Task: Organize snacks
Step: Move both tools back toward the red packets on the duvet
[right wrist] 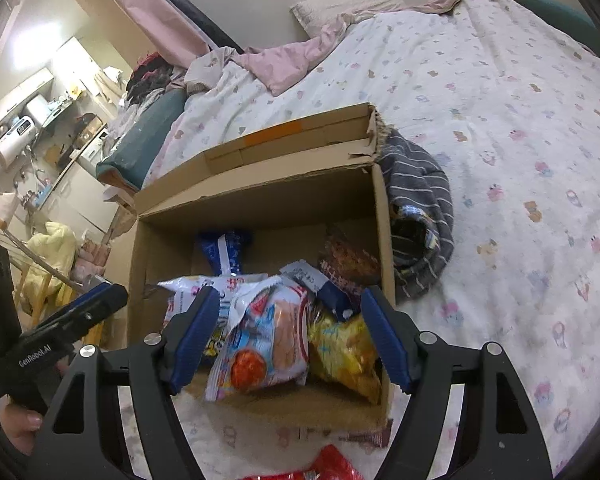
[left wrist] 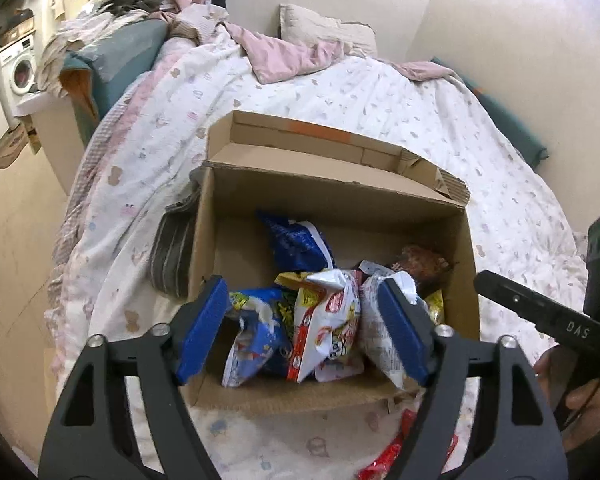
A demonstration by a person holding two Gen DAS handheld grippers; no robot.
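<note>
An open cardboard box (left wrist: 332, 184) (right wrist: 260, 188) stands on the bed and holds several snack bags. In the left wrist view these are a blue bag (left wrist: 296, 240), a white and red bag (left wrist: 328, 320), a blue and white bag (left wrist: 252, 344) and a brown packet (left wrist: 420, 260). In the right wrist view a white bag with an orange picture (right wrist: 268, 340) and a yellow bag (right wrist: 344, 348) lie nearest. My left gripper (left wrist: 300, 284) hangs open over the box's near side, and my right gripper (right wrist: 290, 294) is open beside it. Neither holds anything. A red packet (left wrist: 388, 456) (right wrist: 332, 464) lies on the quilt in front of the box.
A grey striped garment (left wrist: 172, 248) (right wrist: 420, 216) is bunched against one side of the box. The patterned quilt (right wrist: 520, 140) covers the bed, with a pink blanket (left wrist: 292, 56) and pillow (left wrist: 320, 24) at the head. A washing machine (left wrist: 18, 68) stands off to the left.
</note>
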